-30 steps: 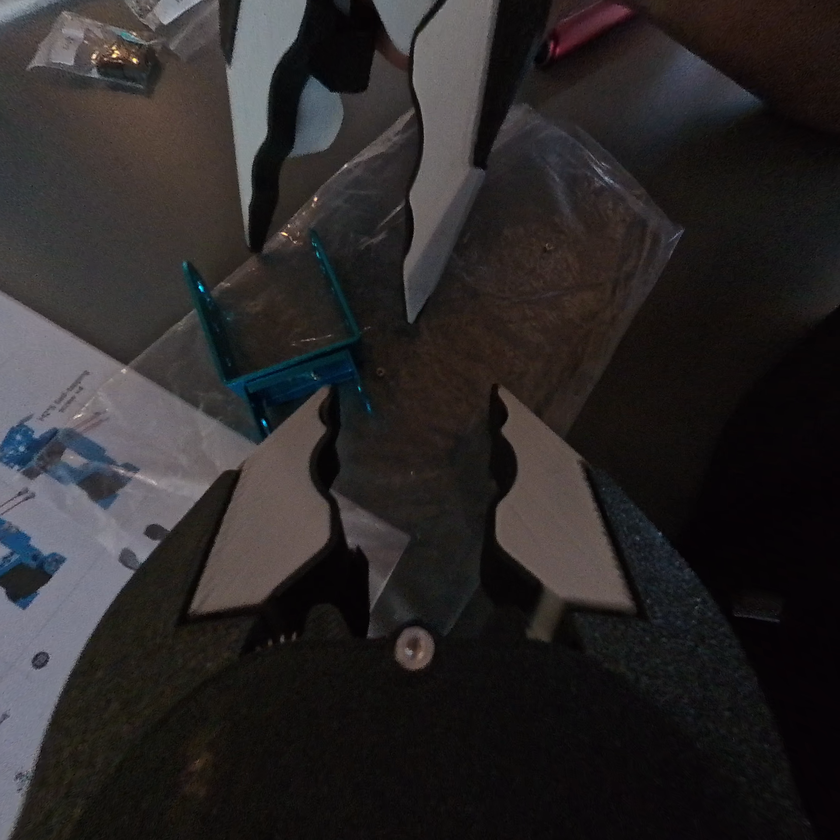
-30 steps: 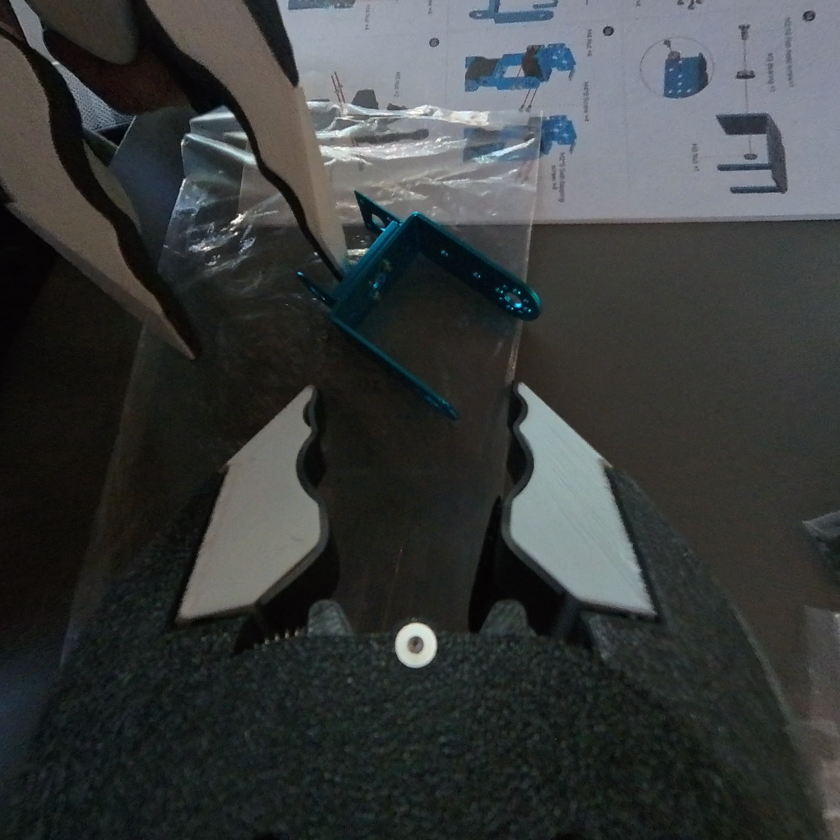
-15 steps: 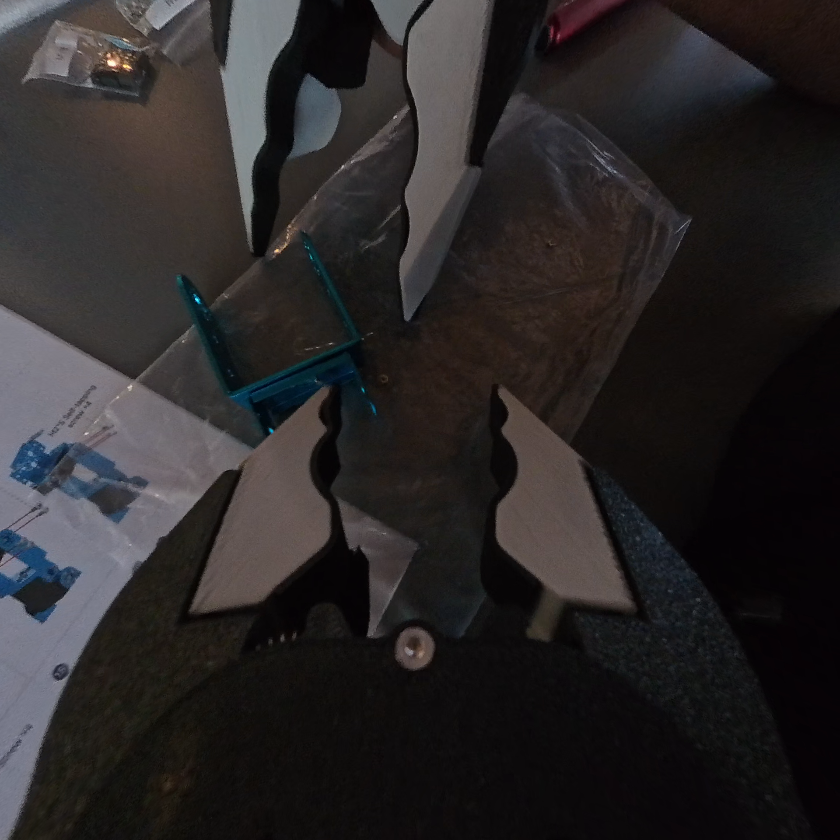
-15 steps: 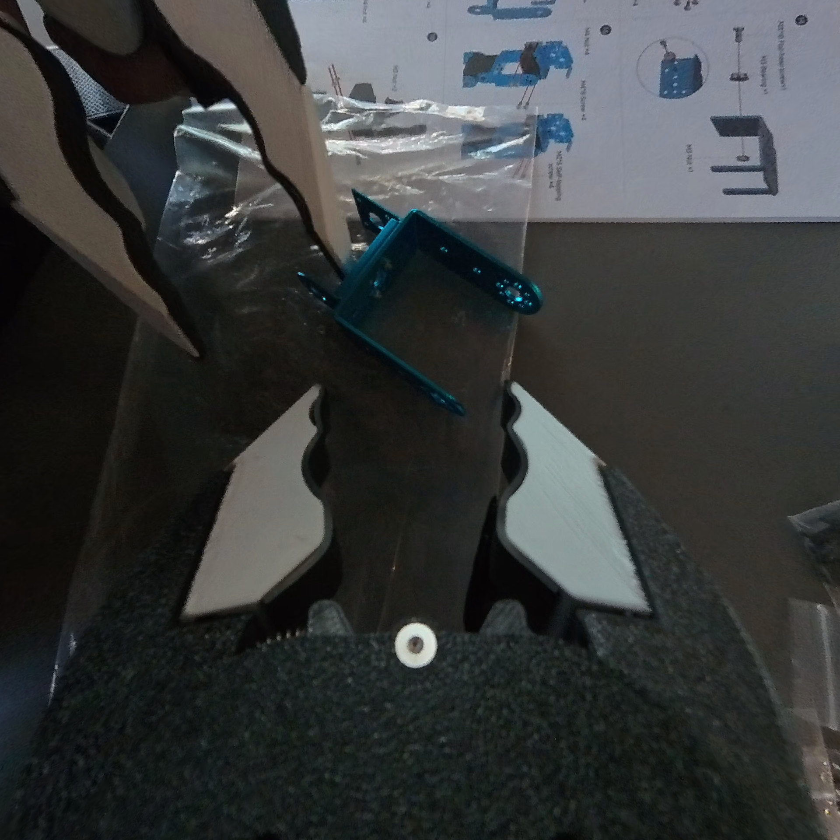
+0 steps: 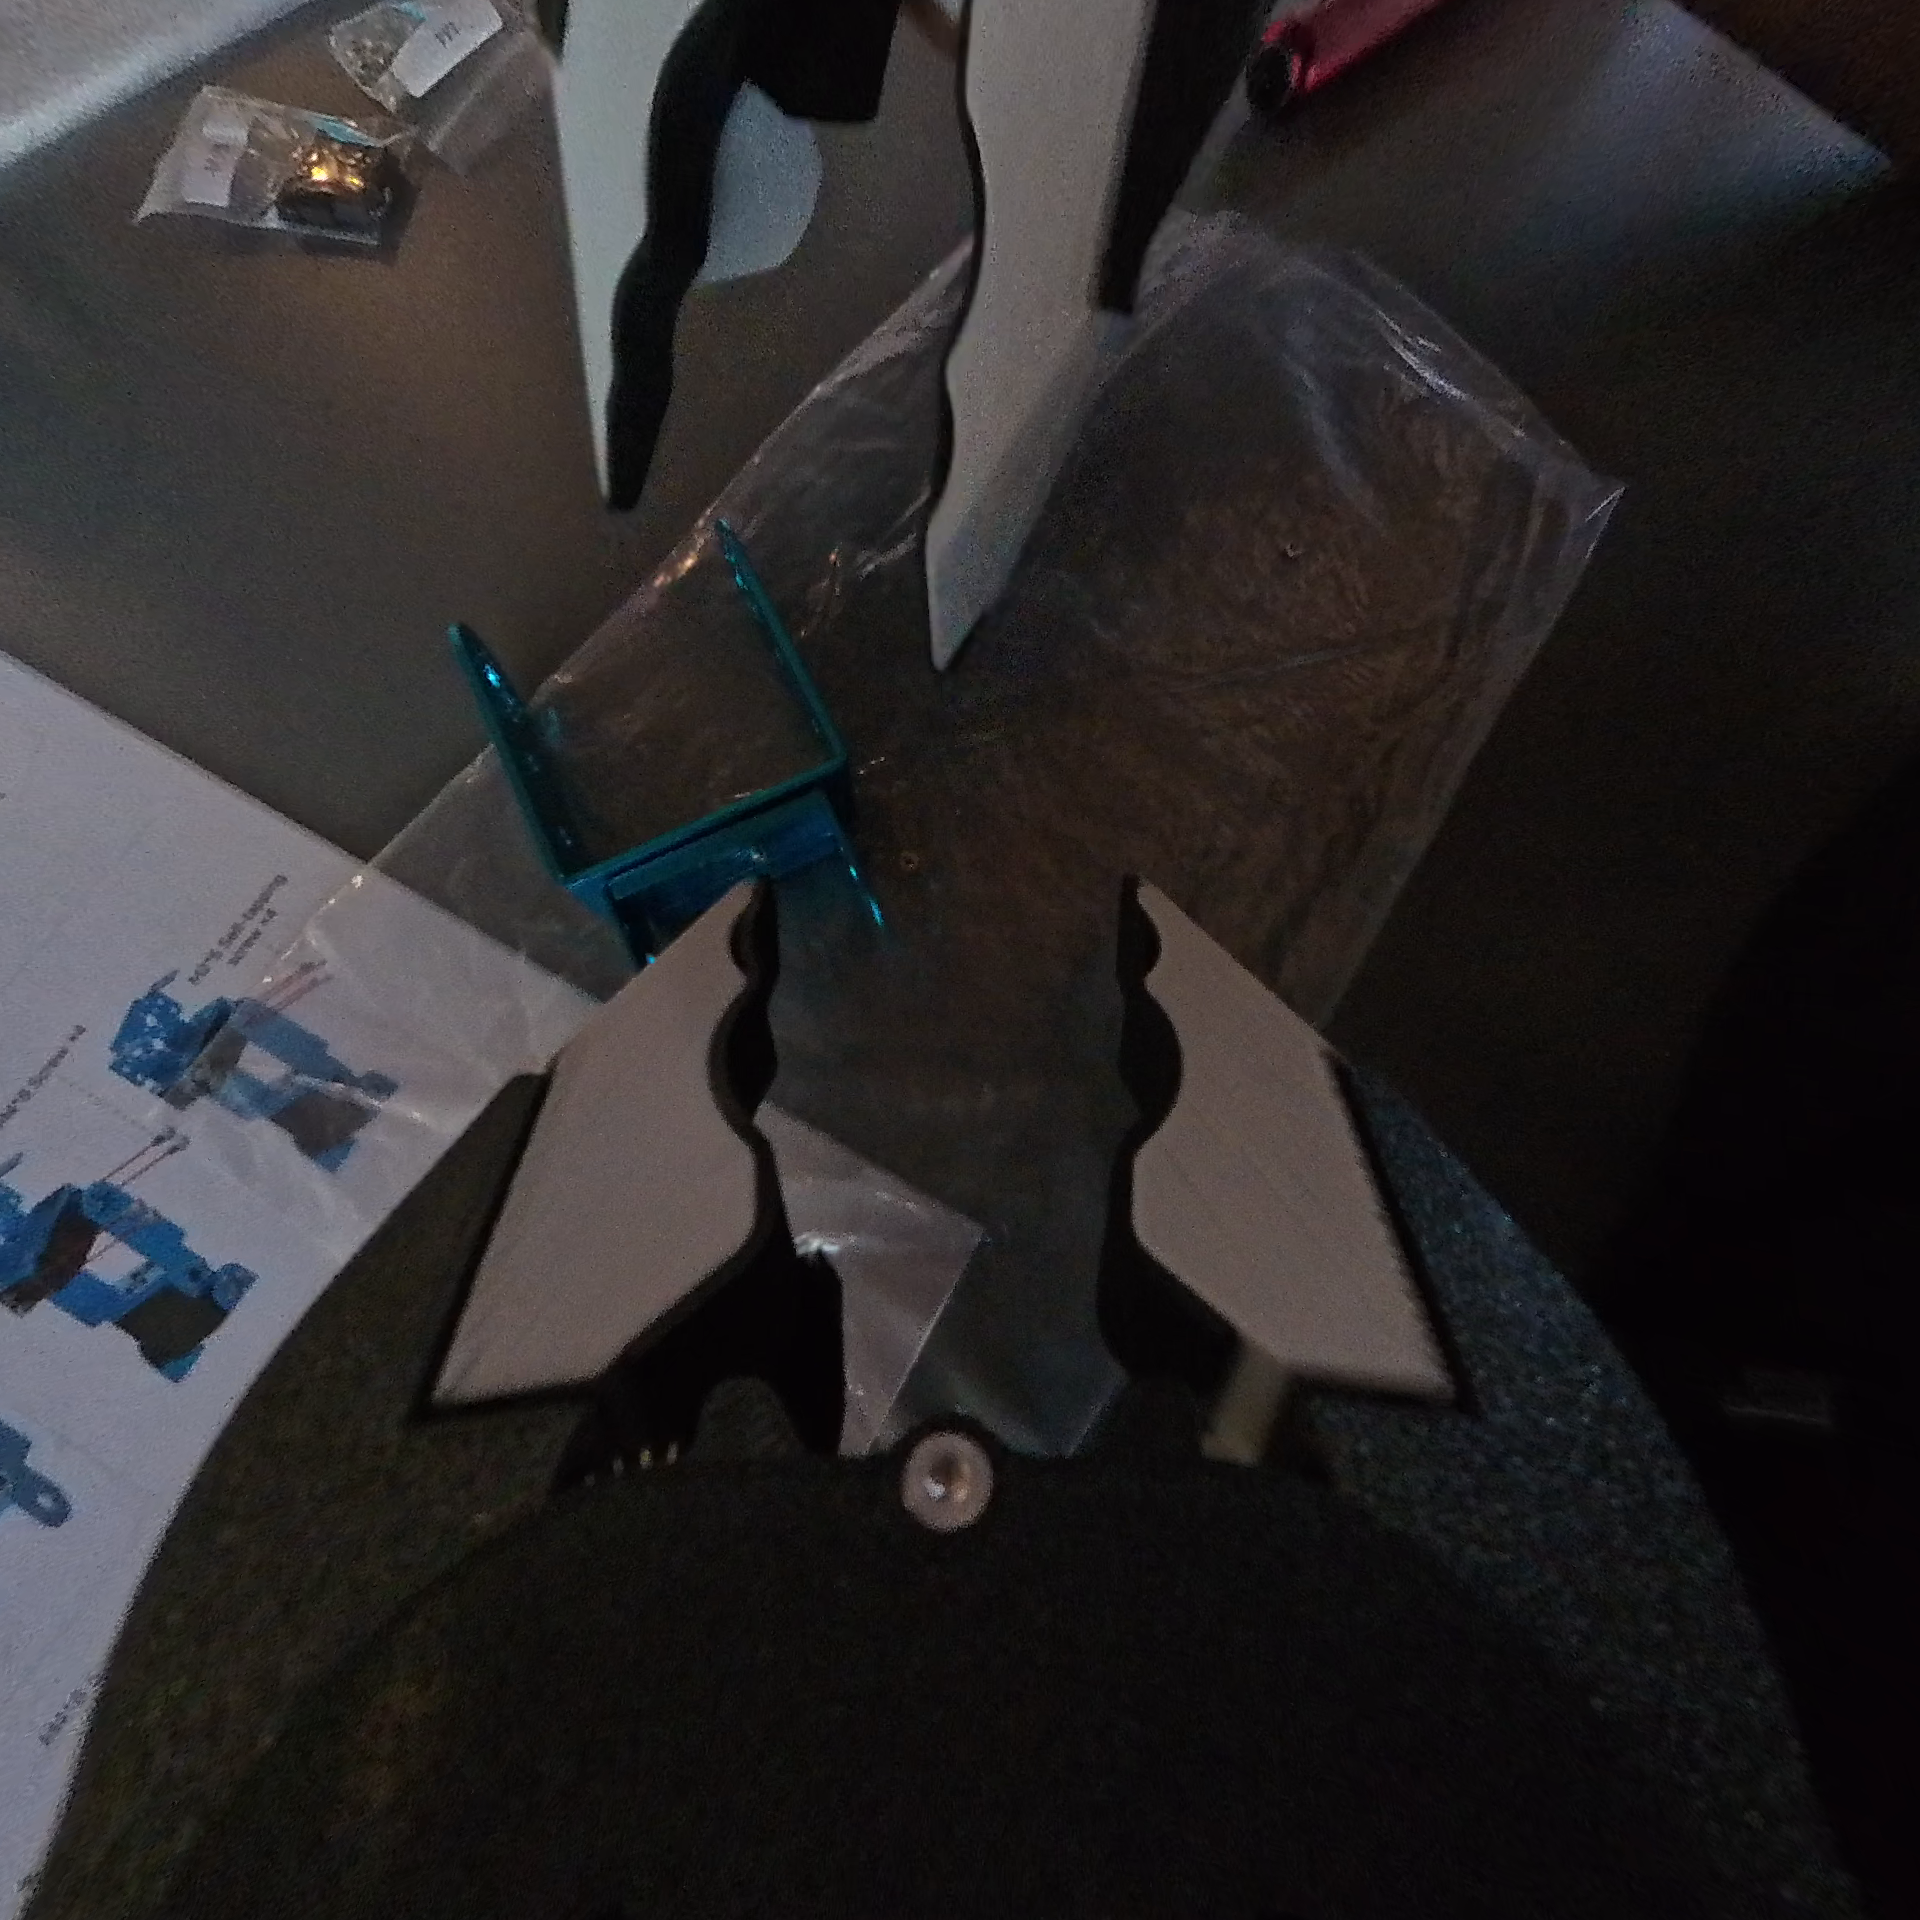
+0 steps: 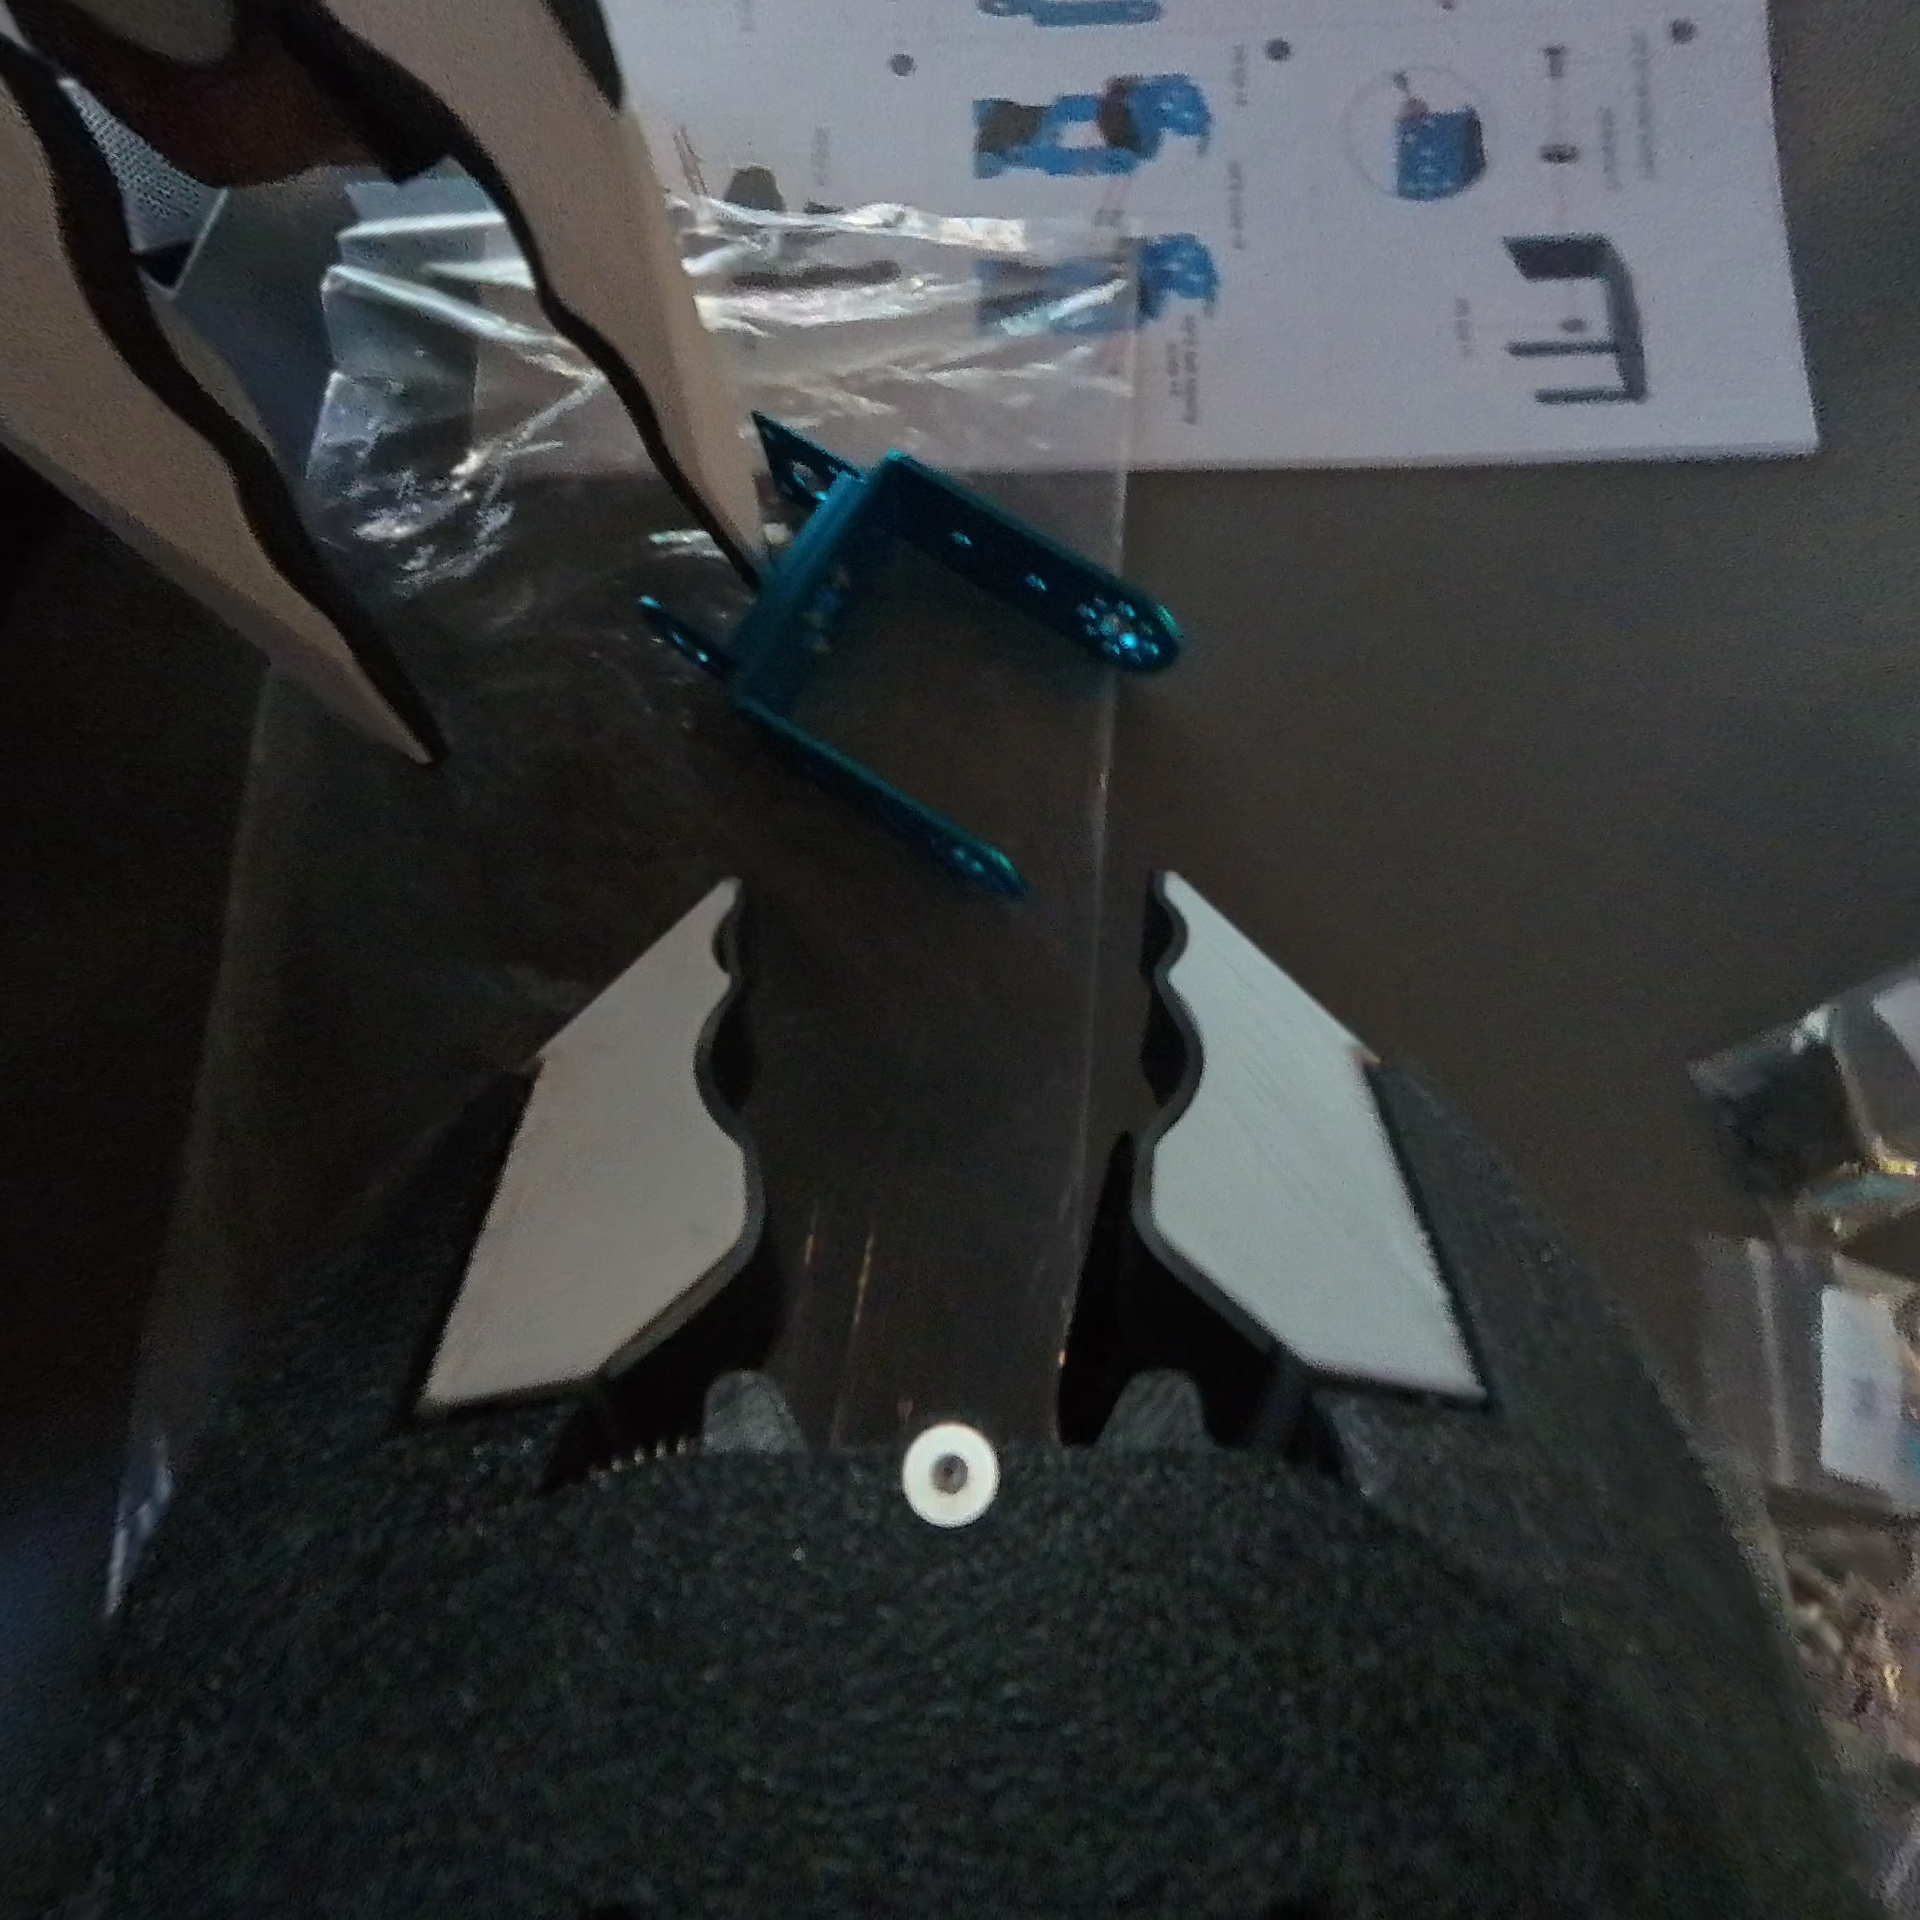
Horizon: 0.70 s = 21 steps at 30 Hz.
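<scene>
Left wrist view looks down along the left gripper, whose jaws stand wide apart with nothing between them, hovering over a clear plastic bag lying flat on the dark tabletop. A blue U-shaped metal bracket sits at the bag's edge, just beside the tip of this gripper's left finger; whether they touch is unclear. The right gripper reaches in from the far side, pointing down at the bag, jaws also spread and empty. In the right wrist view its fingers frame the bag, with the bracket just ahead. A printed instruction sheet lies partly under the bag, and a small packet of parts rests well apart.
</scene>
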Motion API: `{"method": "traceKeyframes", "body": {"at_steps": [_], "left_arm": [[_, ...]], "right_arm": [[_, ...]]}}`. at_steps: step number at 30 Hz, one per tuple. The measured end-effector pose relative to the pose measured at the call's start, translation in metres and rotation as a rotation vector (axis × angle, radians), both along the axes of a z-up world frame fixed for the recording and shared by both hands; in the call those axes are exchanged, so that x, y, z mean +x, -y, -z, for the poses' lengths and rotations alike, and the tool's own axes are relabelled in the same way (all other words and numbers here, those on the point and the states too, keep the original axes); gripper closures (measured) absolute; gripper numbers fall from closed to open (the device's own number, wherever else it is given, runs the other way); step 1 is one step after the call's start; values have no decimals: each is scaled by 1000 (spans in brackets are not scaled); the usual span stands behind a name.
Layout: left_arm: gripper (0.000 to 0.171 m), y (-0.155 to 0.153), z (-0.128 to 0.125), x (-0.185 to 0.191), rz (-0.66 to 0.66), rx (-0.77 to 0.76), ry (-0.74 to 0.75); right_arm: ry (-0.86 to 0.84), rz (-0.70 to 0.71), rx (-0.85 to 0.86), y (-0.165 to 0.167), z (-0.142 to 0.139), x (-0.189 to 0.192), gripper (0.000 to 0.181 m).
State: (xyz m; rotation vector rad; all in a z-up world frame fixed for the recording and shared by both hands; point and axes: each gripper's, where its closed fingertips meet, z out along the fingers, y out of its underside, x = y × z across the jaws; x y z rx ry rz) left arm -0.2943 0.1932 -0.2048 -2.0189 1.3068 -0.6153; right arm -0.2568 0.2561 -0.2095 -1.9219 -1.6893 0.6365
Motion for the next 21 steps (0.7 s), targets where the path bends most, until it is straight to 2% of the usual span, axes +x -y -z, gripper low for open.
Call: {"method": "traceKeyframes", "body": {"at_steps": [4, 7, 10, 13, 17, 21], "left_arm": [[106, -1, -3, 0, -12, 10, 17], [106, -2, -4, 5, -6, 9, 25], [106, -3, -4, 3, -7, 24, 9], [106, -5, -5, -3, -25, 30, 6], [106, -5, -1, -10, -40, 34, -14], [106, -4, -8, -21, -69, 62, 2]], "right_arm": [[-15, 20, -84, 7, 3, 4, 109], [-20, -19, -68, 16, 0, -6, 115], [-8, -38, -77, 24, 0, -14, 107], [-31, -65, -99, 33, -1, -22, 108], [4, -56, -59, 29, 0, -20, 109], [-44, -24, 41, 19, -28, -13, 135]]}}
